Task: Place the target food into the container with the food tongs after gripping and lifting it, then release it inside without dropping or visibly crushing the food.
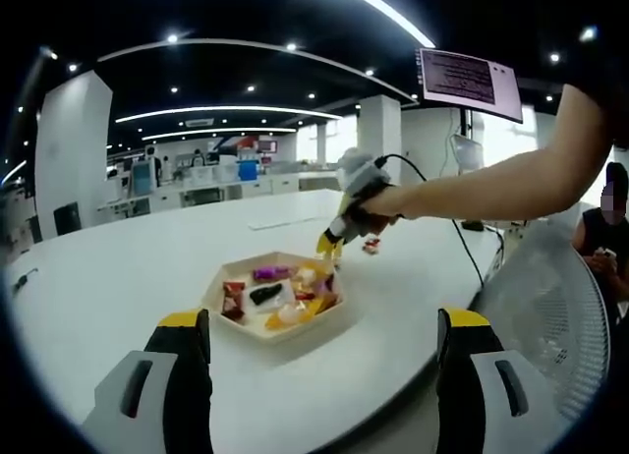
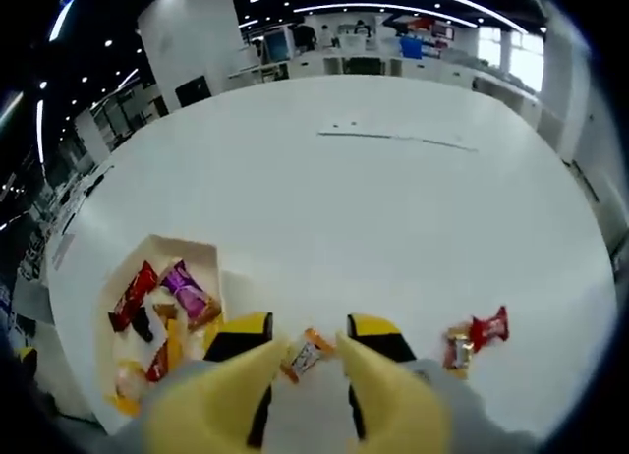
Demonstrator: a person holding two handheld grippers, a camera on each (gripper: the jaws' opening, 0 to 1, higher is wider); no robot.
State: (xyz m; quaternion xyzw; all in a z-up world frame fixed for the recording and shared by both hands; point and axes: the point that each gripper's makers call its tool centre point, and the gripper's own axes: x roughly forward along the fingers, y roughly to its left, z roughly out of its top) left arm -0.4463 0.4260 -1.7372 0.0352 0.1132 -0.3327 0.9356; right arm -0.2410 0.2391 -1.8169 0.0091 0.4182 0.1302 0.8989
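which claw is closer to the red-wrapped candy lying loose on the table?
Right. The right claw hovers beside the red-wrapped candy; the left claw waits beyond the tray, farther off.

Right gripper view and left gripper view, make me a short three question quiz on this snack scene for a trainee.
1. Fill the gap: the red and gold wrapped snacks lie on the white table, ____ the beige hexagonal cardboard tray.
2. The small orange-and-white wrapped candy sits: A) inside the tray; B) between the tips of the yellow food tongs; C) on top of the red and gold snacks.
3. True or false: the left gripper has its jaws wide apart, holding nothing.
Key: 1 outside; 2 B; 3 true.
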